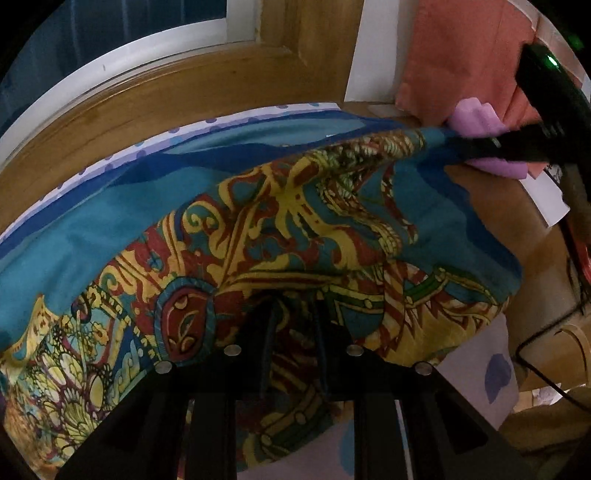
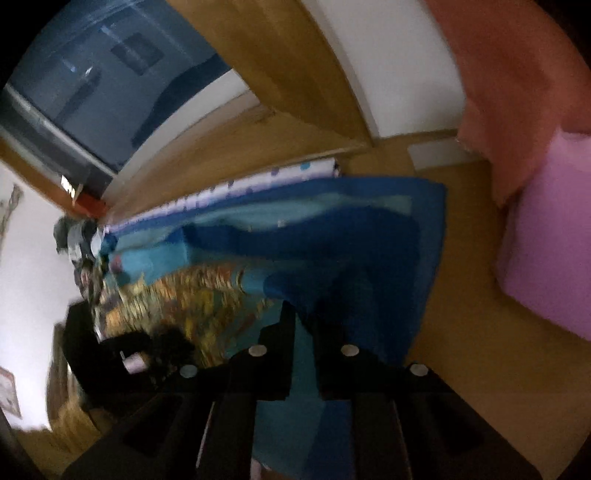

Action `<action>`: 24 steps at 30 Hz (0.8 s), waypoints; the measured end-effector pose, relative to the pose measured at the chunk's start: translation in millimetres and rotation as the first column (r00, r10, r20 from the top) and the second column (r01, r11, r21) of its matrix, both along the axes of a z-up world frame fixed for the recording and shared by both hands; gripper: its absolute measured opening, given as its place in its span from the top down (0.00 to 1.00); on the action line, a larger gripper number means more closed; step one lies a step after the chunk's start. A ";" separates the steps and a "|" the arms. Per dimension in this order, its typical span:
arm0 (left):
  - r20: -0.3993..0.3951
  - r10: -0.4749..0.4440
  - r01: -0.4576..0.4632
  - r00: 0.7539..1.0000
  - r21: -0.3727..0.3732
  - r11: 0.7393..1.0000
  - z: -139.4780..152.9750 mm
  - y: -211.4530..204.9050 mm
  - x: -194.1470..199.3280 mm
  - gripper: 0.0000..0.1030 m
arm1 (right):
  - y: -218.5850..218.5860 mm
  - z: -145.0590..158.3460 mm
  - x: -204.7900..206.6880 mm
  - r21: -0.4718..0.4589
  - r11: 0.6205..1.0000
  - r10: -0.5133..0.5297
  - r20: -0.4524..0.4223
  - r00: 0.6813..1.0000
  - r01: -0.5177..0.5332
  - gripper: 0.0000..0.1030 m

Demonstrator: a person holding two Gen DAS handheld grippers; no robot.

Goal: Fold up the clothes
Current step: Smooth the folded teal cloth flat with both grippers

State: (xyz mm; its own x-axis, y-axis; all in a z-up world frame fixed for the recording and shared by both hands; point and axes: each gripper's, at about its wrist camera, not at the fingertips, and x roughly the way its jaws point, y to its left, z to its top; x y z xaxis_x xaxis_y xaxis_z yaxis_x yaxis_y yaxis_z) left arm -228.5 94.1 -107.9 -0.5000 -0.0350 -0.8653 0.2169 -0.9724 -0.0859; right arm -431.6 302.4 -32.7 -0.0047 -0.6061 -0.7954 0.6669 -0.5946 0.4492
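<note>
Teal patterned cloth (image 1: 266,229) draped in soft folds, pinched by both grippers' fingers (image 2: 284,332)

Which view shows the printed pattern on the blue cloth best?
The left wrist view: the patterned cloth fills the frame in sharp focus, its red and yellow ornament clear. The right wrist view is motion-blurred, showing mostly the plain blue border and a smeared patch of print.

Window: a dark pane (image 1: 110,29) is framed in white (image 1: 147,48).
Woodwork: honey-coloured panelling (image 1: 184,92) is seen below it.
Wall: white plaster (image 2: 406,74).
Curtain: salmon cloth (image 1: 461,55) is hung at right.
Light: dim.
</note>
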 end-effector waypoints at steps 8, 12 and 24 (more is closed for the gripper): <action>0.015 0.014 -0.014 1.000 0.021 1.000 0.8 -2.4 -8.6 0.81 | 19.8 -16.3 11.1 0.032 0.998 0.047 -0.024 0.999 -0.046 0.65; 0.019 0.025 -0.026 1.000 0.031 0.999 0.6 0.5 -8.2 0.81 | 18.1 -19.0 14.1 0.024 0.995 0.093 -0.069 0.993 -0.092 0.48; 0.028 0.052 -0.053 0.998 0.054 0.997 -1.0 1.6 -9.8 0.80 | -16.1 -26.0 -18.8 -0.033 0.991 0.128 -0.110 0.986 -0.132 0.48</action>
